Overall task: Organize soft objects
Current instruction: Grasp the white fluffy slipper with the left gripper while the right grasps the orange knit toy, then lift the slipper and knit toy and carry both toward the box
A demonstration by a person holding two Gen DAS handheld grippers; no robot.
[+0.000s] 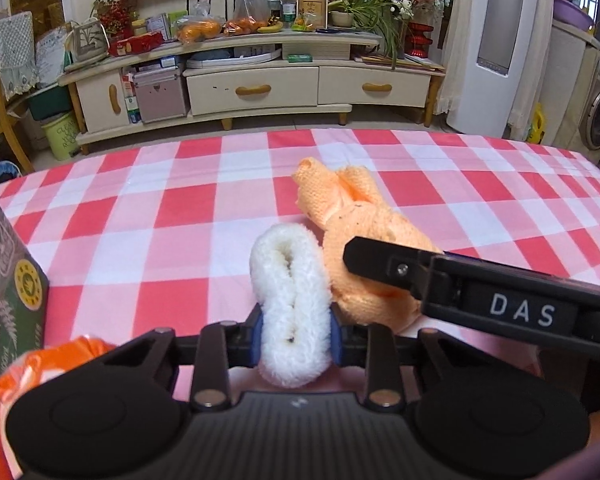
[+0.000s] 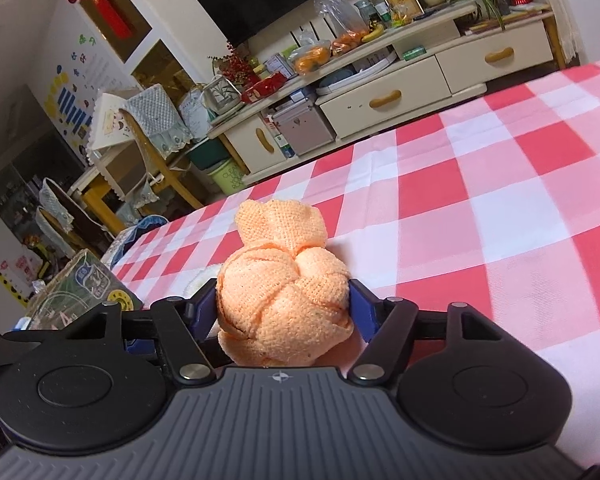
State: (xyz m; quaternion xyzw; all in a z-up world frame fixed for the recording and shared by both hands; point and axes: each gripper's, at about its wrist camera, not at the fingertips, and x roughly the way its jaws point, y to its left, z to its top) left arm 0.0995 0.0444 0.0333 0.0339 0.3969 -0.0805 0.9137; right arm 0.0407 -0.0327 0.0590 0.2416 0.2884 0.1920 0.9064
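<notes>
A white fluffy rolled cloth (image 1: 288, 280) lies on the red-and-white checked tablecloth (image 1: 140, 220), squeezed between the blue pads of my left gripper (image 1: 296, 336), which is shut on it. Right beside it sits an orange knitted bundle (image 1: 364, 216) with a knotted top. In the right wrist view that orange knitted bundle (image 2: 280, 300) fills the gap of my right gripper (image 2: 282, 312), and both blue pads touch its sides. One of the right gripper's black fingers (image 1: 380, 260) crosses the bundle in the left wrist view.
A green printed box (image 1: 4, 280) stands at the table's left edge, with an orange plastic package (image 1: 40, 360) in front of it. Beyond the table's far edge stands a cream TV cabinet (image 1: 252, 88). The checked cloth stretches far to the right (image 2: 500, 200).
</notes>
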